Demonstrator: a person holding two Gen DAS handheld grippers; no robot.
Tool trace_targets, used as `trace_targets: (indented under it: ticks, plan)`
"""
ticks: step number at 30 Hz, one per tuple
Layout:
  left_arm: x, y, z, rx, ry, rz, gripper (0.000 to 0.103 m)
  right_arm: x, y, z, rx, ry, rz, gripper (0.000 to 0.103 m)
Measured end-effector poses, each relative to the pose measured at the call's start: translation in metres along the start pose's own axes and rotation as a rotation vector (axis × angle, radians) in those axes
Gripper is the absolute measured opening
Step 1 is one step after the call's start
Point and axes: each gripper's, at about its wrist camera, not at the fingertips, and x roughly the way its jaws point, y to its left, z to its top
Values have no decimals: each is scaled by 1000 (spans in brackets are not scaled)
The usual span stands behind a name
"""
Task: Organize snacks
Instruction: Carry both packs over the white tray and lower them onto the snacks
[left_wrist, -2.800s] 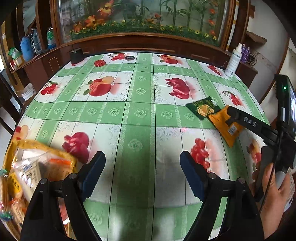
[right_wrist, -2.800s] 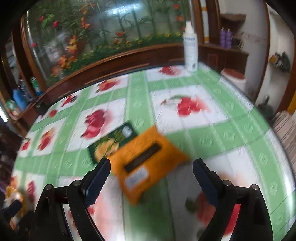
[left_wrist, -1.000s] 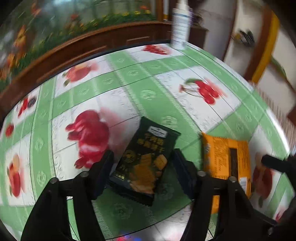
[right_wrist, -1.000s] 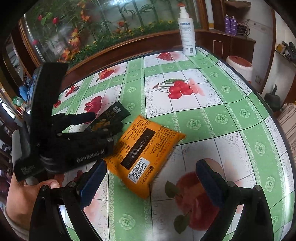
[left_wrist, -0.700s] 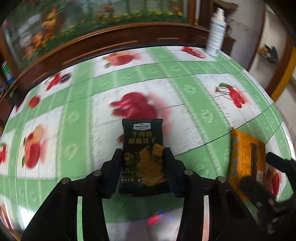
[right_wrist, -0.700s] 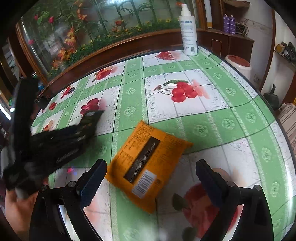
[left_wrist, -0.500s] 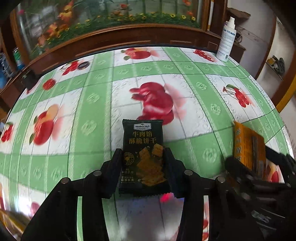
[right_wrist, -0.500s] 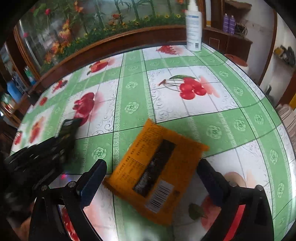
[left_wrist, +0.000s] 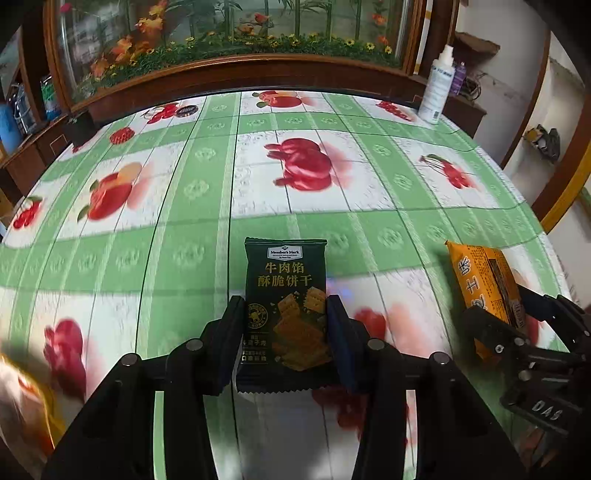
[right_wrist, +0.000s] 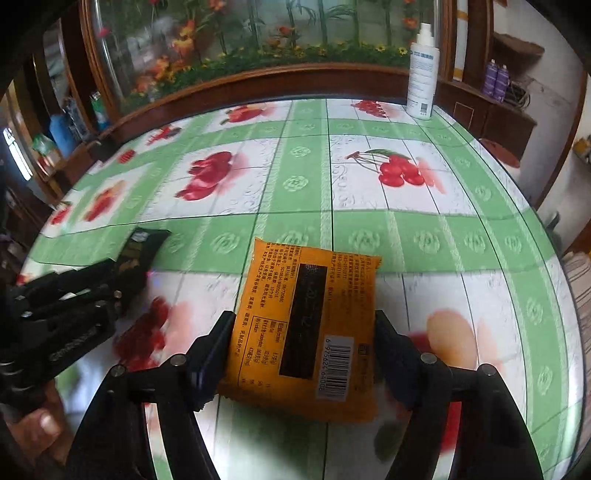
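My left claw (left_wrist: 285, 334) is closed on the dark green snack packet (left_wrist: 285, 310), its two fingers (left_wrist: 231, 339) pressed against the packet's long sides at the lower centre of the left wrist view; the packet stands with its printed face toward the camera, the white brand label at its top edge and pictures of crackers lower down. Whether its bottom edge touches the counter (left_wrist: 184, 192) I cannot tell. My right claw (right_wrist: 301, 360) has hold of the orange snack packet (right_wrist: 306, 325) in the same way, one finger on each long side, at the lower centre of the right wrist view, with the back of the packet facing the camera: a black strip down its middle, small print on the left and a white barcode label at the lower right. In the left wrist view that orange packet shows at the right edge of the frame, edge-on between the right claw's dark fingers. In the right wrist view the left claw and the green packet sit at the middle left, with part of my hand (right_wrist: 40, 424) below them in the lower left corner. The counter wears a green and white checked cloth printed with red fruit. A white spray bottle (right_wrist: 423, 79) stands at its far edge, in the upper right of both frames. A blurred heap of yellow and white wrappers (left_wrist: 22, 402) shows at the lower left edge of the left wrist view.
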Motion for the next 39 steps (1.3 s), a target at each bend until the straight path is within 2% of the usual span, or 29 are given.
trace_targets:
  ticks: [7, 16, 22, 27, 30, 39]
  plan:
    - [-34, 5, -29, -52, -42, -65, 42, -42, -3, -17, 22, -57, 98, 74]
    - [-95, 13, -58, -89, -133, -85, 42, -76, 10, -45, 6, -77, 178, 74]
    - [-130, 22, -81, -101, -175, -42, 42, -96, 27, -59, -18, -87, 230, 74]
    - [-162, 36, -106, -117, -224, 28, 42, -112, 54, -73, -59, -98, 288, 74]
    - [-175, 47, -122, -125, -240, 83, 42, -119, 72, -82, -92, -97, 328, 74]
    - [-195, 92, -165, -200, -250, 174, 42, -130, 126, -106, -177, -72, 432, 73]
